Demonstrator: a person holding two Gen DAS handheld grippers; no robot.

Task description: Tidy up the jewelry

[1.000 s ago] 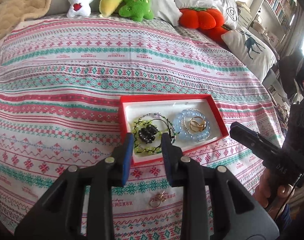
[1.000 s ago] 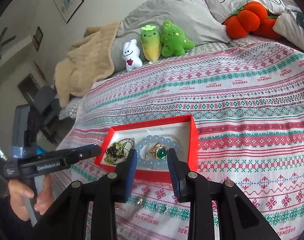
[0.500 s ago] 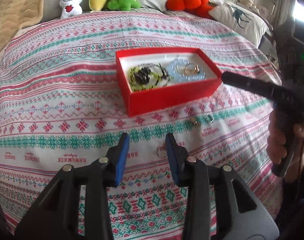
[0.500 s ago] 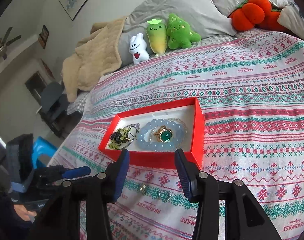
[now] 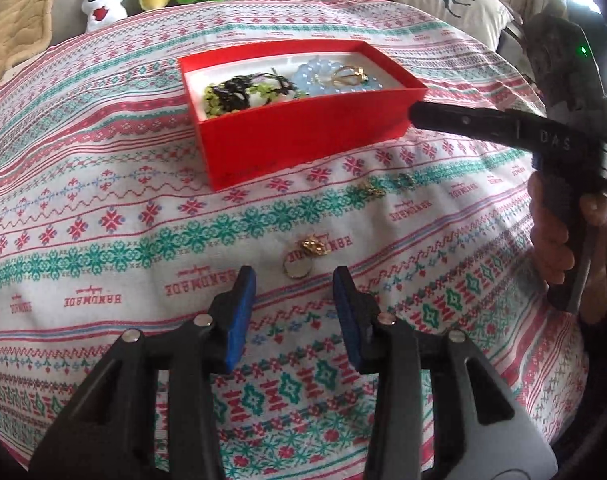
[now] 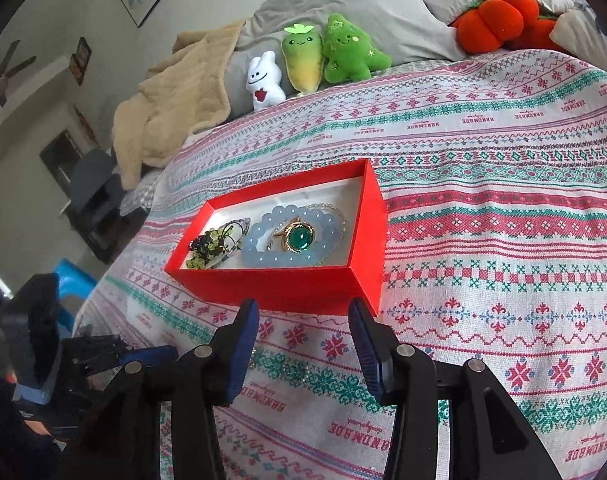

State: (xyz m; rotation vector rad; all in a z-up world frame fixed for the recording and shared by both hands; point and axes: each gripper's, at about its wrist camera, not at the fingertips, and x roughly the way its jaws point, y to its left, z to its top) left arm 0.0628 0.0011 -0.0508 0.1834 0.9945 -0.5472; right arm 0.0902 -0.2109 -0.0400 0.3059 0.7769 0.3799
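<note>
Left gripper [image 5: 294,294] low over bedspread [image 5: 103,184], fingers [image 5: 239,312] spread apart, grasping nothing. Gold ring [image 5: 299,266] lies on bedspread just ahead of fingertips, in line with gap, not touching either pad. Two small earrings [image 5: 387,186] farther ahead, near red box [image 5: 303,140]. Right gripper [image 6: 303,332] released, empty; red box near wall just ahead of its fingertips. Inside box: blue bead bracelet [image 6: 259,248], green-stone ring [image 6: 297,238], green-black bracelet [image 6: 213,244].

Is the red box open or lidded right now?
Open. The red box has no lid on it; the blue bead bracelet and green-stone ring inside show from above.
</note>
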